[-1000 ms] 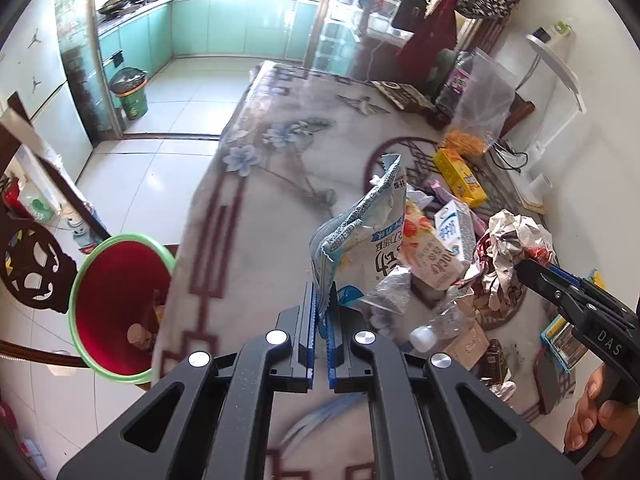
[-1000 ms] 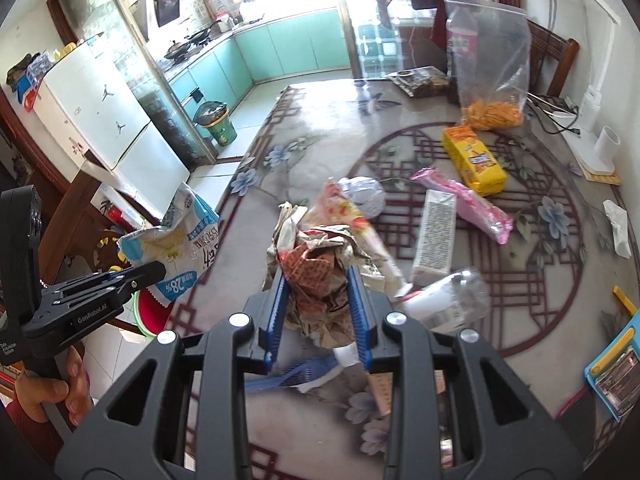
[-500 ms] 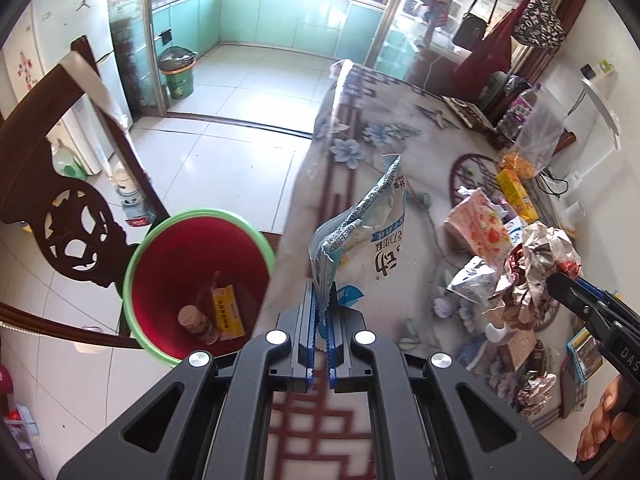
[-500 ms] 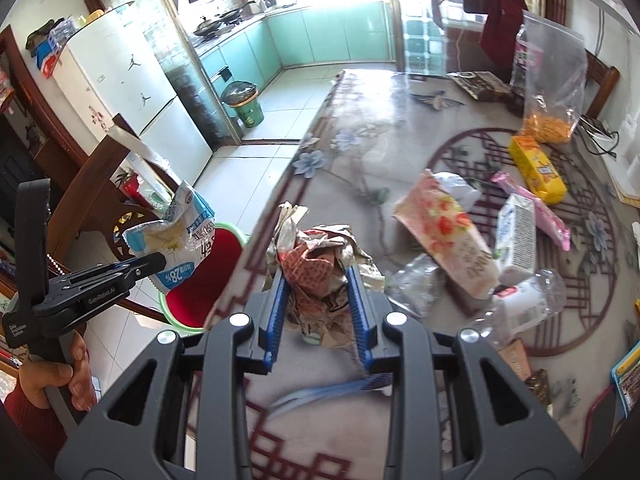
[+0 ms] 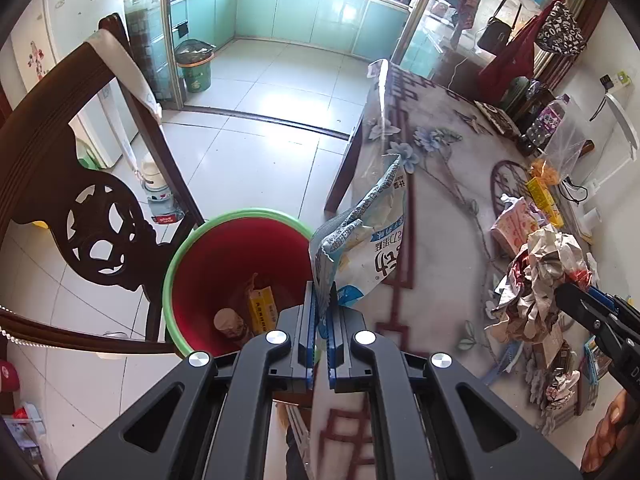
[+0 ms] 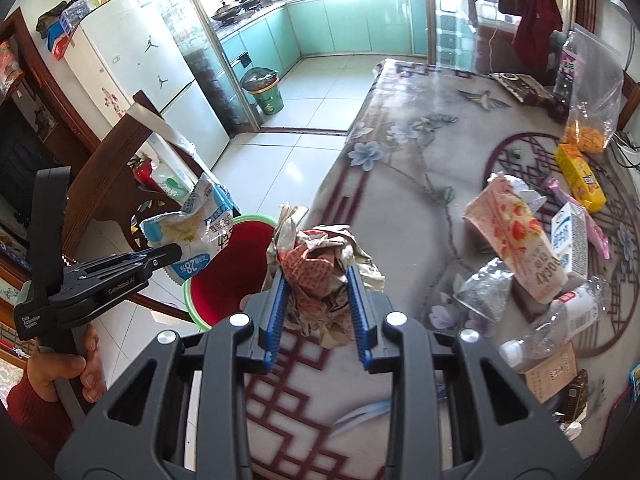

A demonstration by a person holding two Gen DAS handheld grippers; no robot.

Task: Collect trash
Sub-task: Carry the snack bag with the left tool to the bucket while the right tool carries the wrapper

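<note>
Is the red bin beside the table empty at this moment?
No. In the left wrist view, the red bin already holds a yellow packet and a small cup at its bottom.

A round red plastic bin with a green rim point(image 5: 236, 264) stands on the tiled floor between a dark carved wooden chair point(image 5: 100, 216) to its left and a table under a floral patterned cloth point(image 6: 400, 184) to its right; cartons and bottles lie on the table's right half

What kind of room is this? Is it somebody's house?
Most likely a home's dining area beside a kitchen: a white fridge, teal kitchen cabinets, and a table with a flowered cover.
</note>
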